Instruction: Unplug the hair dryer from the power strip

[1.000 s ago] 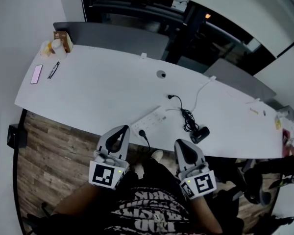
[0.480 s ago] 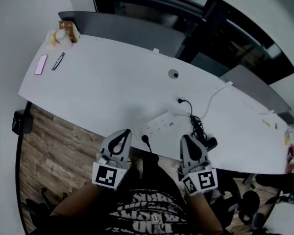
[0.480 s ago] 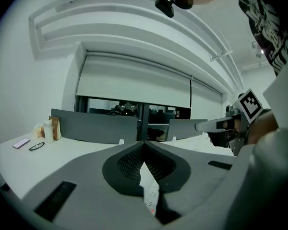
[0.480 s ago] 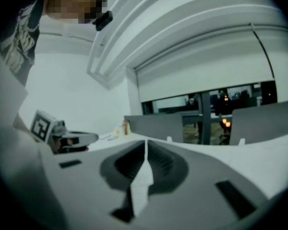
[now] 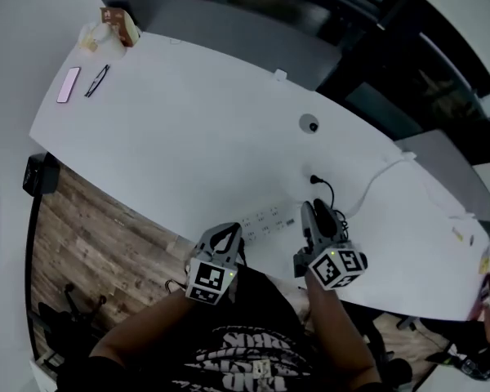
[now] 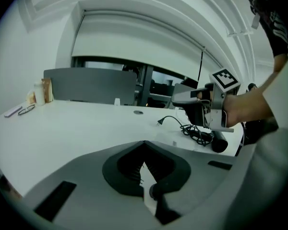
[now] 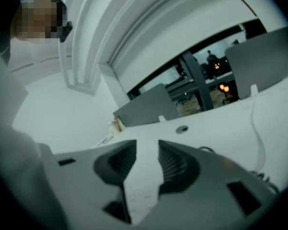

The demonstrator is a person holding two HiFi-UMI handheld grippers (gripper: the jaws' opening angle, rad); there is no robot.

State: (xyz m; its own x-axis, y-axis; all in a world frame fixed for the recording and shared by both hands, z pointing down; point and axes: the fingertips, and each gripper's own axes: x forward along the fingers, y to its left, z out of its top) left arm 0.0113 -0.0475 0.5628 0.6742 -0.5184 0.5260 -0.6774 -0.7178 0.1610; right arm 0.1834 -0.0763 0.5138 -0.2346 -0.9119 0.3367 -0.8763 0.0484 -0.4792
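Hovering over the power strip on the bench: right gripper, fingers apart, empty; left gripper at its near end, fingers closed on nothing. Just right of it, hair dryer, its plug seemingly loose beyond. Pin strip, pinch plug body, pull straight.

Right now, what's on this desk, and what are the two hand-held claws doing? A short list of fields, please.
Surface: white table
Power strip: white, at the near edge
Hair dryer: black, right of the strip, cord bundled beside it
Loose plug: black, lying on the table, apart from the strip
Left gripper: jaws together, above the strip's near end
Right gripper: jaws apart, gripping nothing, above the table
Far corner: pink phone, glasses
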